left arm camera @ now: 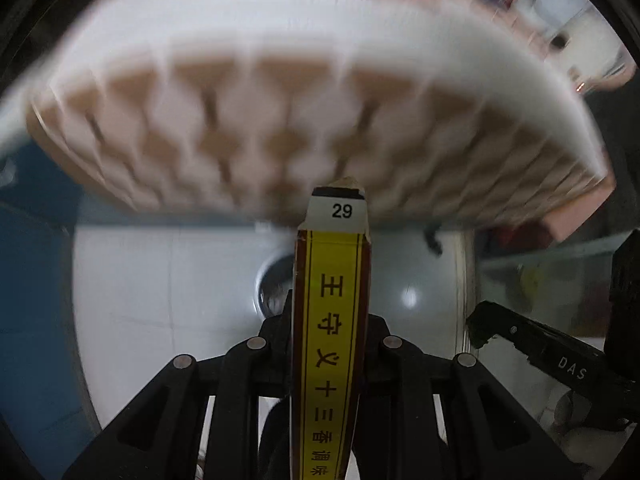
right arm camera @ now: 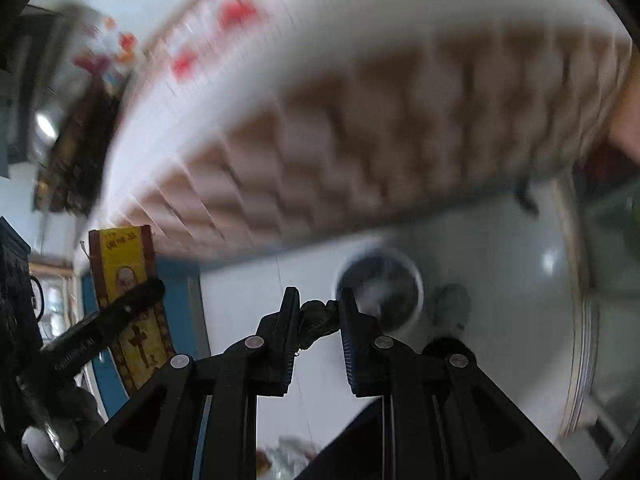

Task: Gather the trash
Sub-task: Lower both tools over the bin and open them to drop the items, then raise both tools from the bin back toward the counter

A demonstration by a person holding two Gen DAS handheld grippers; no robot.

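Note:
My left gripper (left arm camera: 330, 304) is shut on a flat yellow-and-brown spice box (left arm camera: 334, 320) that stands up between its fingers; the box also shows in the right wrist view (right arm camera: 128, 300), with the left gripper (right arm camera: 132, 296) clamped across it. My right gripper (right arm camera: 319, 312) is shut on a small dark crumpled scrap (right arm camera: 318, 322). A round white bin (right arm camera: 382, 294) with a dark inside stands on the floor just beyond the right fingertips; it also shows in the left wrist view (left arm camera: 272, 288) behind the box. The right gripper's finger (left arm camera: 532, 340) shows at the right of the left view.
A white table top (left arm camera: 280, 12) with a tan honeycomb underside (left arm camera: 256, 132) hangs overhead, blurred. White tiled floor (left arm camera: 160, 300) lies below. A blue panel (right arm camera: 188, 304) stands at the left. A glass cabinet (left arm camera: 552, 280) is at the right.

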